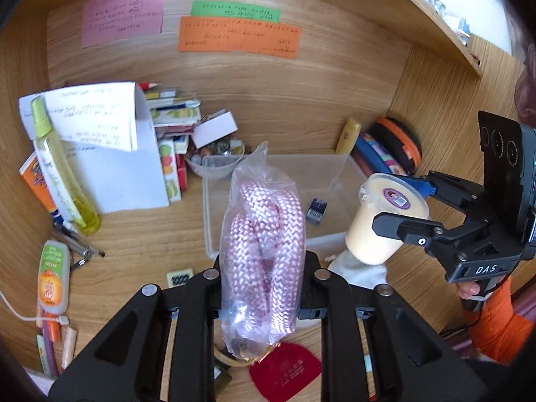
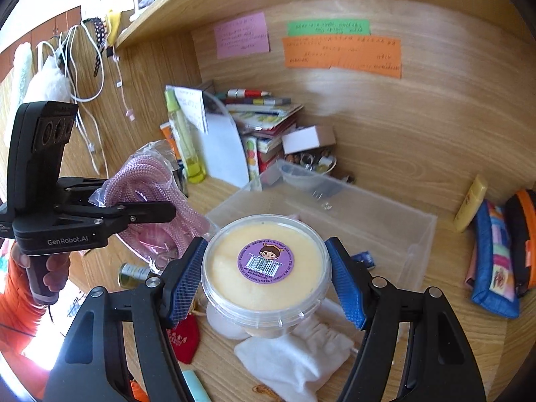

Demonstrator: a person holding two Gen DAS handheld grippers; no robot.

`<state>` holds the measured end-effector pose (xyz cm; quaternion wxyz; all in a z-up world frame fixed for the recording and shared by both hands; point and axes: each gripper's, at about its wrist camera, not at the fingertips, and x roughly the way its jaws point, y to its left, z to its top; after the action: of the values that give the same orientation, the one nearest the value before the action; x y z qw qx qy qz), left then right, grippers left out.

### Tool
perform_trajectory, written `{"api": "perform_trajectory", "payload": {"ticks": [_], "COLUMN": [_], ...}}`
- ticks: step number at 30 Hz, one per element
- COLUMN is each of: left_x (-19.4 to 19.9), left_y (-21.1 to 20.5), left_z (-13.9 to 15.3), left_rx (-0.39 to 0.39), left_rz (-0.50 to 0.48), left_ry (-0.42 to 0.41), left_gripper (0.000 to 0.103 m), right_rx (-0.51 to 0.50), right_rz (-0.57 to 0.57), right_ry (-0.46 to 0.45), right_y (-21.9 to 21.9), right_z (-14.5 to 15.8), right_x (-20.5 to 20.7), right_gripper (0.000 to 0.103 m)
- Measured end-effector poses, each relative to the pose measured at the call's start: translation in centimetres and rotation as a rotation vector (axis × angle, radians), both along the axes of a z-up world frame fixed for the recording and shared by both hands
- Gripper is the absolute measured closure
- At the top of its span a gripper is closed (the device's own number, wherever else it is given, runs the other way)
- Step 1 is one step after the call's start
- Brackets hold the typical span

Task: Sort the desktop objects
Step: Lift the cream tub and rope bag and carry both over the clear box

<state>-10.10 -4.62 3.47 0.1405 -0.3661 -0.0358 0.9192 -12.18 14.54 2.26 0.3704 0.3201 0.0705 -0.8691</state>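
Wooden surface (image 1: pixel 268 110), cluttered, with coloured paper notes on the back panel. Landmark: clear plastic bin (image 1: pixel 214 201) near the middle, nearly bare inside, one small dark item on its floor.

Left gripper (image 1: pixel 263 268): fingers clenched on a clear bag of pink-and-white rope (image 1: pixel 264 227), held upright, clear of the surface at the near edge of the bin. From the right wrist view the same bag (image 2: pixel 150 194) hangs off the bin's left side.

Right gripper (image 2: pixel 266 274): blue-padded fingers (image 2: pixel 186 278) grasping a lidded tub of yellow cream (image 2: pixel 264 268) by its rim, purple sticker on top. Tub sits in the air in front of the bin's near wall (image 2: pixel 368 234), above a white cloth (image 2: pixel 301 355).

Step in hand, as I read it: both items picked up, carry toward the bin.

Next move calls for: bring each load over the open bin, lower it in, release. Rope bag is floppy and may drape on the wall. Tub should go in upright. Two grippers converge, so stagger them.
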Motion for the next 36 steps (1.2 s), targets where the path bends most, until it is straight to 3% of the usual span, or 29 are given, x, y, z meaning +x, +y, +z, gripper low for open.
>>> {"api": "perform_trajectory", "payload": {"ticks": [4, 14, 28, 36], "left_x": [-1.5, -5.6, -11.4, -13.3], "left_y": [0.2, 0.2, -0.6, -0.4], "left_z": [0.4, 0.3, -4.2, -6.1], "left_rx": [0.031, 0.024, -0.058, -0.101], "left_rz": [-0.011, 0.005, 0.061, 0.039], "left_ry": [0.005, 0.012, -0.087, -0.139], "left_gripper": [0.083, 0.083, 0.083, 0.082], "right_rx": [-0.002, -0.001, 0.057, 0.165], "right_rz": [-0.018, -0.081, -0.109, -0.096], "right_ry": [0.018, 0.039, -0.068, -0.115], "right_y": [0.2, 0.9, 0.3, -0.8], "right_z": [1.0, 1.7, -3.3, -5.3], "right_x": [-0.7, -4.1, -9.7, -12.4], "right_gripper": [0.035, 0.035, 0.035, 0.035]}}
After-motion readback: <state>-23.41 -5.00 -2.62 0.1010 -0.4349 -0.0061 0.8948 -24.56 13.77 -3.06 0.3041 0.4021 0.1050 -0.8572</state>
